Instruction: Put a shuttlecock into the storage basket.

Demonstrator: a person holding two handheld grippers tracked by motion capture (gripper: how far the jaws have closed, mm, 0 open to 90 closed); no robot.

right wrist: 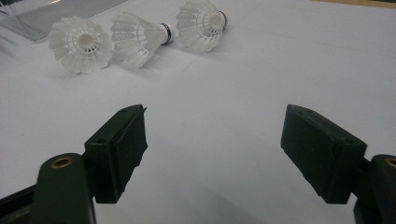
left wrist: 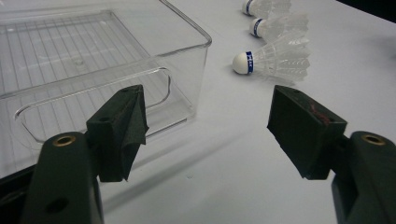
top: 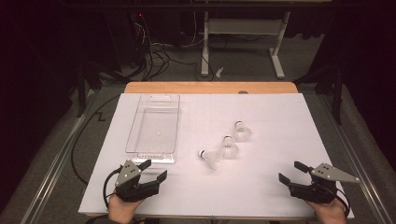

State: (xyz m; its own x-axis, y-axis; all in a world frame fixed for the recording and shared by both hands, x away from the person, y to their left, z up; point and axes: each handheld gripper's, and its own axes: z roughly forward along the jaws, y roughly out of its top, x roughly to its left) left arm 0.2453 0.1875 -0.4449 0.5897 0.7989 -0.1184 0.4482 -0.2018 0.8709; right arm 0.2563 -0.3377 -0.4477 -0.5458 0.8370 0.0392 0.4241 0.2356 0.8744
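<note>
1. Shuttlecocks: three lie in a row mid-bench, nearest one (top: pixel 211 157), middle one (top: pixel 229 147), far one (top: pixel 242 131), right of the clear tray (top: pixel 154 122).
2. Your left gripper (top: pixel 152 170) has its jaws open, empty, near the tray.
3. Your right gripper (top: pixel 292 171) has its jaws open, empty.

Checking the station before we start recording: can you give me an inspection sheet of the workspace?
Surface: white sheet over a wooden table.
Job's things: three shuttlecocks lying in a diagonal row; clear plastic bin, nothing in it.
Clutter: nothing seen.
Grippers: left gripper and right gripper both open, holding nothing, near the front edge.
Cables: black cable trailing off the left side.
Surroundings: dark room, wires and a desk frame behind.
</note>
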